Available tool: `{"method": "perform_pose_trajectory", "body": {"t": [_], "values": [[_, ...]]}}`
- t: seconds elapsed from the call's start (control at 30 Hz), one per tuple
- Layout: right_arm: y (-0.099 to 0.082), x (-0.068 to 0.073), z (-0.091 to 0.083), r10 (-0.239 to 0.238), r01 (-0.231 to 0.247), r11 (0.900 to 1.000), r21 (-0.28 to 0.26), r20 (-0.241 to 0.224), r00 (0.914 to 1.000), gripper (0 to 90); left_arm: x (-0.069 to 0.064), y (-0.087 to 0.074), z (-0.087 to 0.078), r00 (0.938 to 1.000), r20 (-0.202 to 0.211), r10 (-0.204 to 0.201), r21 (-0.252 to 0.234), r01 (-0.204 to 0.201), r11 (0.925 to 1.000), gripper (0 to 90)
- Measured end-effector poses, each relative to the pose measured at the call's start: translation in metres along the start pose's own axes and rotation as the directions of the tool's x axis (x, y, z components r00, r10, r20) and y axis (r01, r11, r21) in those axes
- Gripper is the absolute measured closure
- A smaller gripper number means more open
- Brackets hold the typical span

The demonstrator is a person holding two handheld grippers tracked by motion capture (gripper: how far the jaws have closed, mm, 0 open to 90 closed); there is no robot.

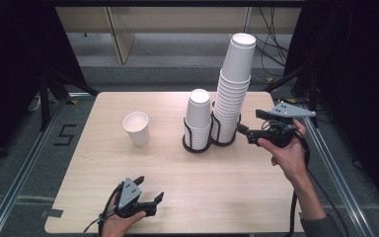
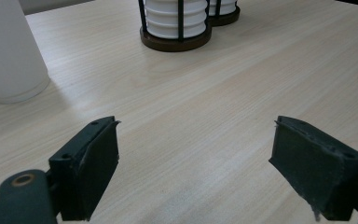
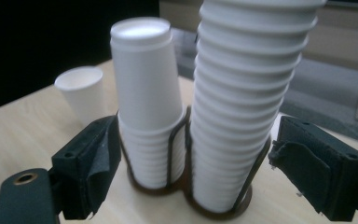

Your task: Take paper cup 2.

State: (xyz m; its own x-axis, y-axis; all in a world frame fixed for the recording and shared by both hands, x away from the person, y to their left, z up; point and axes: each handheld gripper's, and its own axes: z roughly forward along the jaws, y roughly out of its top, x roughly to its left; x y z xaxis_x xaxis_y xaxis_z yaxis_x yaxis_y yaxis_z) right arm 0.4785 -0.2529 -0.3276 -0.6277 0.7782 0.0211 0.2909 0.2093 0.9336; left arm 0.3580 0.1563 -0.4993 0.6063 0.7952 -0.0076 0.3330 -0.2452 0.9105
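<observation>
A tall stack of white paper cups [image 1: 232, 98] stands upside down in a black wire holder at the table's back right. A shorter stack [image 1: 198, 116] stands in a second holder [image 1: 196, 146] just to its left. One single cup [image 1: 137, 128] stands upright, mouth up, further left. My right gripper [image 1: 248, 121] hovers open just right of the tall stack [image 3: 247, 116], pointing at it, jaws wide and touching nothing. My left gripper [image 1: 150, 187] rests open near the front edge, with bare table between its jaws. In its view the single cup [image 2: 7, 56] is far left.
The pale wooden table [image 1: 227, 173] has free room across its middle and front. Metal rails [image 1: 24, 168] run along the floor on both sides. Dark stands and cables [image 1: 271, 39] are behind the table.
</observation>
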Motion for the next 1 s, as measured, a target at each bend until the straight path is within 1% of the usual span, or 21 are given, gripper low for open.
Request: {"method": "perform_pose_trajectory", "body": {"t": [0.03,0.07,0.1,0.17,0.2,0.27,0.3,0.33,0.4,0.43,0.5,0.53,0.57,0.6,0.63,0.67,0.7,0.73,0.83,0.87,1.0], "values": [[0.003,-0.002,0.001,-0.012,0.012,0.9999,-0.011,0.016,0.9998,15.7,0.000,0.000,0.000,1.0000,-0.007,0.001,0.000,-0.001,1.0000,14.3],[0.003,-0.002,0.001,-0.012,0.012,0.9999,-0.011,0.016,0.9998,15.7,0.000,0.000,0.000,1.0000,-0.007,0.001,0.000,-0.001,1.0000,14.3],[0.009,-0.006,0.003,0.006,-0.006,0.9999,-0.015,0.015,0.9999,15.8,0.000,0.000,-0.001,1.0000,-0.008,0.001,0.004,-0.001,1.0000,14.3],[0.013,-0.008,0.004,0.005,-0.005,0.9998,-0.021,0.020,0.9998,15.8,0.001,0.000,0.000,1.0000,-0.004,0.003,0.004,-0.003,1.0000,14.3],[0.020,-0.009,0.006,0.026,-0.026,0.9995,-0.017,0.015,0.9995,15.7,0.001,-0.001,0.001,1.0000,-0.004,-0.001,0.006,0.002,1.0000,14.3],[0.023,-0.010,0.006,0.018,-0.018,0.9997,-0.019,0.027,0.9995,15.7,0.001,-0.001,0.001,1.0000,-0.001,-0.003,0.003,0.003,1.0000,14.4],[0.027,-0.011,0.007,0.022,-0.021,0.9995,-0.022,0.027,0.9994,15.7,0.000,-0.001,0.001,1.0000,-0.003,-0.001,0.004,0.001,1.0000,14.4],[0.037,-0.013,0.008,0.027,-0.027,0.9995,-0.014,0.028,0.9993,15.6,0.000,-0.001,0.001,1.0000,-0.007,0.001,0.006,-0.001,1.0000,14.3],[0.041,-0.014,0.009,0.021,-0.020,0.9994,-0.029,0.026,0.9994,15.6,0.000,-0.001,0.001,0.9999,-0.009,0.006,0.014,-0.006,0.9999,14.3],[0.052,-0.015,0.009,0.036,-0.035,0.9989,-0.030,0.023,0.9991,15.5,0.000,-0.001,0.002,1.0000,-0.001,0.002,0.006,-0.002,1.0000,14.3],[0.055,-0.015,0.009,0.027,-0.025,0.9988,-0.041,0.028,0.9992,15.5,0.000,-0.001,0.002,1.0000,0.000,0.004,0.004,-0.004,1.0000,14.3],[0.065,-0.016,0.009,0.037,-0.036,0.9984,-0.043,0.025,0.9990,15.4,0.000,-0.001,0.002,1.0000,-0.001,0.005,0.011,-0.005,0.9999,14.3],[0.065,-0.016,0.009,0.037,-0.036,0.9984,-0.043,0.025,0.9990,15.4,0.000,-0.001,0.002,1.0000,-0.001,0.005,0.011,-0.005,0.9999,14.3],[0.075,-0.016,0.011,0.035,-0.033,0.9984,-0.046,0.035,0.9988,15.4,-0.001,-0.001,0.002,1.0000,-0.006,0.006,0.017,-0.005,0.9998,14.4],[0.078,-0.018,0.012,0.019,-0.018,0.9990,-0.041,0.040,0.9990,15.4,-0.001,-0.001,0.002,1.0000,-0.006,0.007,0.020,-0.007,0.9998,14.3],[0.078,-0.018,0.012,0.019,-0.018,0.9990,-0.041,0.040,0.9990,15.4,-0.001,-0.001,0.002,1.0000,-0.006,0.007,0.020,-0.007,0.9998,14.3],[0.083,-0.021,0.014,0.020,-0.019,0.9993,-0.033,0.046,0.9987,15.4,-0.001,-0.001,0.002,0.9999,-0.006,0.009,0.020,-0.009,0.9998,14.3],[0.090,-0.025,0.016,0.041,-0.038,0.9978,-0.055,0.056,0.9976,15.4,-0.001,-0.002,0.003,1.0000,0.001,0.007,0.013,-0.007,0.9999,14.3],[0.097,-0.027,0.018,0.031,-0.027,0.9982,-0.053,0.063,0.9975,15.4,-0.001,-0.002,0.003,1.0000,-0.002,0.006,0.016,-0.006,0.9998,14.3],[0.103,-0.028,0.020,0.025,-0.021,0.9980,-0.060,0.079,0.9966,15.4,-0.001,-0.001,0.003,1.0000,-0.003,0.007,0.022,-0.006,0.9997,14.4],[0.109,-0.030,0.025,0.033,-0.029,0.9973,-0.068,0.065,0.9973,15.4,-0.002,-0.001,0.003,1.0000,0.000,0.003,0.018,-0.004,0.9998,14.4]]}}
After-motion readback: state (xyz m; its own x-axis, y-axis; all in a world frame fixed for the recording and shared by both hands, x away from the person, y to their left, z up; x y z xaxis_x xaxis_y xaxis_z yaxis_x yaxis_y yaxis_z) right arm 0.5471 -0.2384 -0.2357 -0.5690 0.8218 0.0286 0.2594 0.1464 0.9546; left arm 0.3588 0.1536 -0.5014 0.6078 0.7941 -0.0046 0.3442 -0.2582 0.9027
